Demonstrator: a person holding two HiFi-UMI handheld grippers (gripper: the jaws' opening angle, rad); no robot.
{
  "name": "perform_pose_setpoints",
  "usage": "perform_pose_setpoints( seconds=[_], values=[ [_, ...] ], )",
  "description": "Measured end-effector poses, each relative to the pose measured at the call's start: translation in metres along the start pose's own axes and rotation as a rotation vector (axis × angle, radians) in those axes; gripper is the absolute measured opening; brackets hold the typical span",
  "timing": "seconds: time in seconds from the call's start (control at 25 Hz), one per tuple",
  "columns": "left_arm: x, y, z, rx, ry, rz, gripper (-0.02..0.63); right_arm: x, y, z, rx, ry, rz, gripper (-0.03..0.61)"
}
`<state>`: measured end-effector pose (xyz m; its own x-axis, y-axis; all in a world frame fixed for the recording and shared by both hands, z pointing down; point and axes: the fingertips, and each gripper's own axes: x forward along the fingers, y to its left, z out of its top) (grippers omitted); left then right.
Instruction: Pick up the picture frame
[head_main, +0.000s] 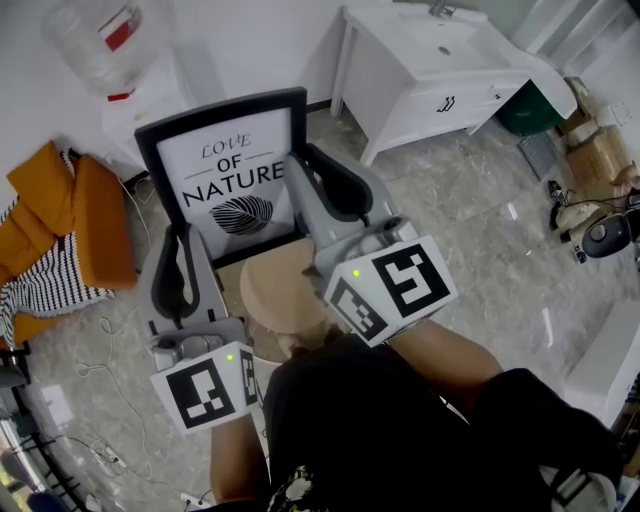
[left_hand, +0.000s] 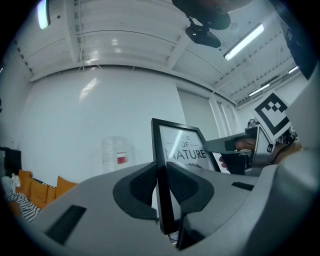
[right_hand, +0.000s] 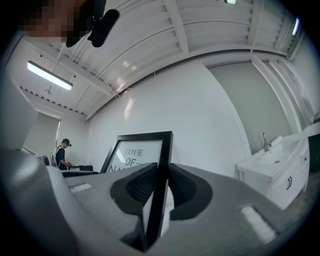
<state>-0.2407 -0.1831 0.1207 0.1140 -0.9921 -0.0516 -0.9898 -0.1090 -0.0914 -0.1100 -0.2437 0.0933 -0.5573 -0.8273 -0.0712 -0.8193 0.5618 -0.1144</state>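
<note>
left hand-held gripper (left_hand: 161, 176) and right hand-held gripper (right_hand: 159, 176), nearly closed, each pinch a side edge of the picture frame (head_main: 228, 175)

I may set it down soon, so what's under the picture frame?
A round wooden top lies below the frame, which the left gripper and right gripper clamp by its side edges. The frame and grippers cover the top's far part; whatever supports it is hidden.

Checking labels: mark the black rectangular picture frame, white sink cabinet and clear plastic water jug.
black rectangular picture frame (head_main: 228, 170): head view, middle of its printed sheet.
white sink cabinet (head_main: 398, 52): head view, countertop left of the basin.
clear plastic water jug (head_main: 92, 45): head view, its body.
</note>
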Motion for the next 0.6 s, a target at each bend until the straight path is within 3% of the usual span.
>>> perform_pose_setpoints(
  seconds=[0.6],
  values=[
    [-0.0031,-0.0009,0.0069,0.020,-0.031,0.011,0.074,-0.0039,0.0018,0.0067,-0.004,-0.040,0.005,0.063]
  ],
)
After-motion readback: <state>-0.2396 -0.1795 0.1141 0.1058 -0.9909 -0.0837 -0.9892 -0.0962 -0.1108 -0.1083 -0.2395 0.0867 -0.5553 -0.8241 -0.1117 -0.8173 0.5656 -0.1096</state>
